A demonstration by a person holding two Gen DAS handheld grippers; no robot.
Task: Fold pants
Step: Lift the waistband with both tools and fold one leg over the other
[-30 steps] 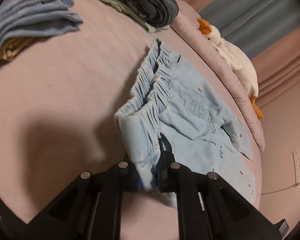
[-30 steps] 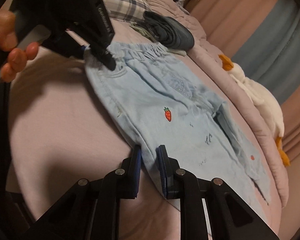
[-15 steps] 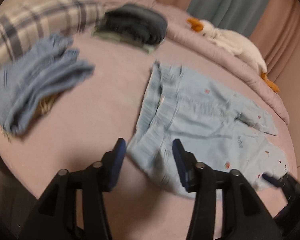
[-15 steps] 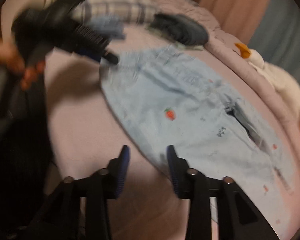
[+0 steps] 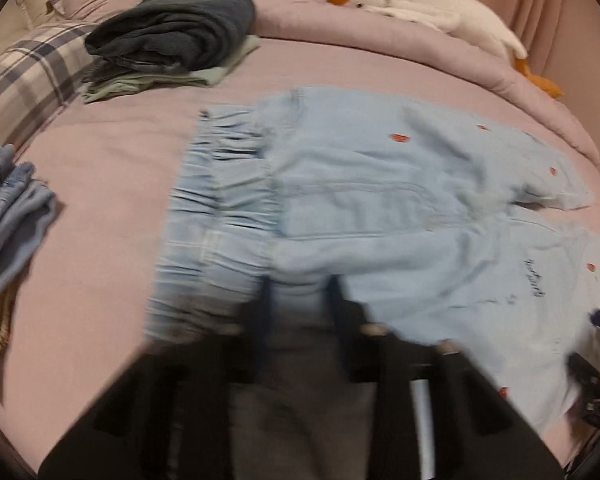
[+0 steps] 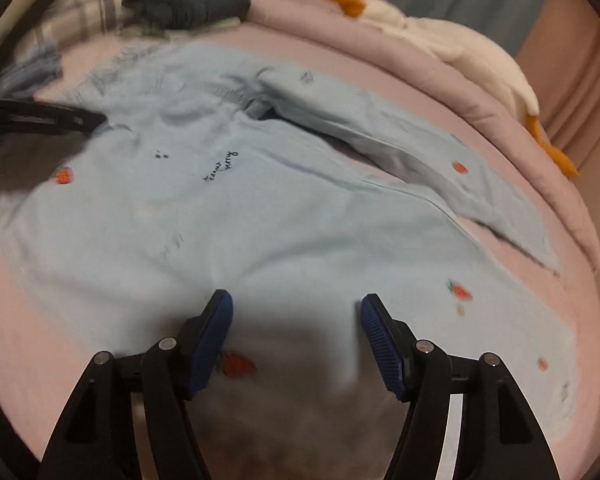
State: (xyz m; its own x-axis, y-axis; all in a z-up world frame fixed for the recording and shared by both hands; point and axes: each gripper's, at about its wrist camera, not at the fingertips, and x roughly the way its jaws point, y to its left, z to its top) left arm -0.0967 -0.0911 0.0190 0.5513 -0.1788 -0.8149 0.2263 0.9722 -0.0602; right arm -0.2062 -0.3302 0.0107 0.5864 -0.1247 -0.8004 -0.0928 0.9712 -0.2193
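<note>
Light blue pants (image 5: pixel 380 208) with small strawberry prints lie spread flat on the pink bed (image 5: pixel 100 200), gathered waistband to the left, legs to the right. My left gripper (image 5: pixel 300 304) is blurred at the near edge of the waist, its jaws closing with the cloth between them. In the right wrist view it shows as a thin dark tip (image 6: pixel 96 122) on the pants' left edge. My right gripper (image 6: pixel 296 320) hovers over the near pant leg (image 6: pixel 300 232). Its jaws are opening wide, and its blue pads (image 6: pixel 212 336) grip nothing.
A pile of dark folded clothes (image 5: pixel 172 36) on a green garment sits at the back left, beside a plaid pillow (image 5: pixel 24 76). Folded blue jeans (image 5: pixel 8 216) lie at the left edge. A white plush goose (image 5: pixel 420 4) rests on the rolled pink quilt (image 5: pixel 380 56) behind.
Both grippers let go of the lifted pants, which now lie flat. The left one opened, shifted along the waist and closed again. The right one opened and moved out over the leg.
</note>
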